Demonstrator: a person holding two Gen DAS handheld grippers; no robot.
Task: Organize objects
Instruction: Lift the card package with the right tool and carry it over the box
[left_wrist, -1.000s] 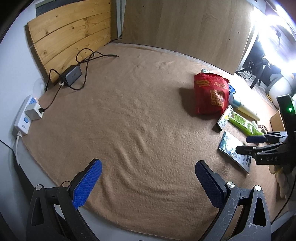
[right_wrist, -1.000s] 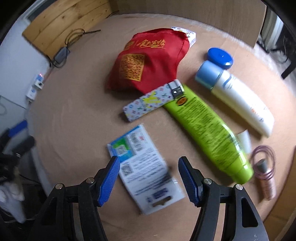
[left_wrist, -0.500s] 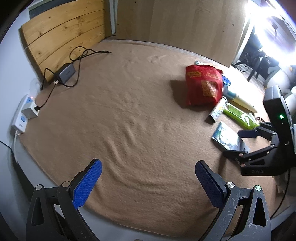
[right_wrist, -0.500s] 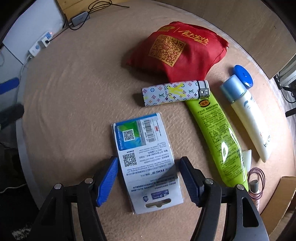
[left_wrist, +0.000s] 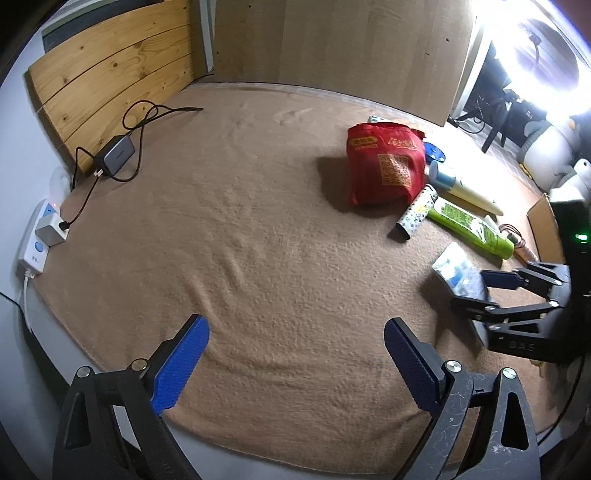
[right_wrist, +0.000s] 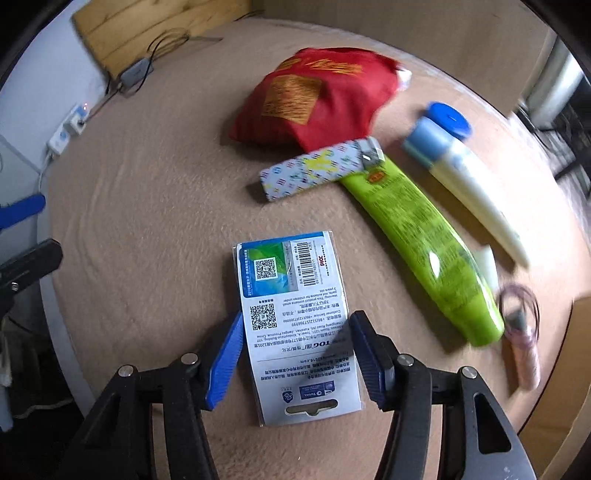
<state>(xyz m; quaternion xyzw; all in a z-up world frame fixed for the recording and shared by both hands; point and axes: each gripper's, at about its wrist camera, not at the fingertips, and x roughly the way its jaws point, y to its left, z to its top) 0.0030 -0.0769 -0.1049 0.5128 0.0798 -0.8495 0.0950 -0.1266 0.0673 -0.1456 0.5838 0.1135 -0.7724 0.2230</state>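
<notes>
A flat blue-and-white card packet (right_wrist: 295, 317) lies on the tan blanket (right_wrist: 147, 206). My right gripper (right_wrist: 295, 350) straddles its lower half, jaws closing, with the blue pads at the packet's two long edges and no clear squeeze. In the left wrist view the same packet (left_wrist: 458, 273) sits between the right gripper's fingers (left_wrist: 498, 278). My left gripper (left_wrist: 295, 363) hovers over bare blanket near the front edge, wide and closing slightly, nothing between its pads. Behind the packet lie a red bag (right_wrist: 317, 96), a patterned lighter (right_wrist: 317, 170), a green tube (right_wrist: 421, 240) and a white bottle (right_wrist: 465, 177).
A blue lid (right_wrist: 448, 118) lies beside the bottle, and a hair tie with a small pink item (right_wrist: 521, 306) lies by a cardboard box (right_wrist: 565, 369). A power strip (left_wrist: 37, 240), charger (left_wrist: 116, 153) and cable sit far left under a wooden board (left_wrist: 110, 81).
My right gripper has come down over the card packet and its jaws have narrowed to the packet's edges. The left gripper has drifted a little, still over bare blanket.
</notes>
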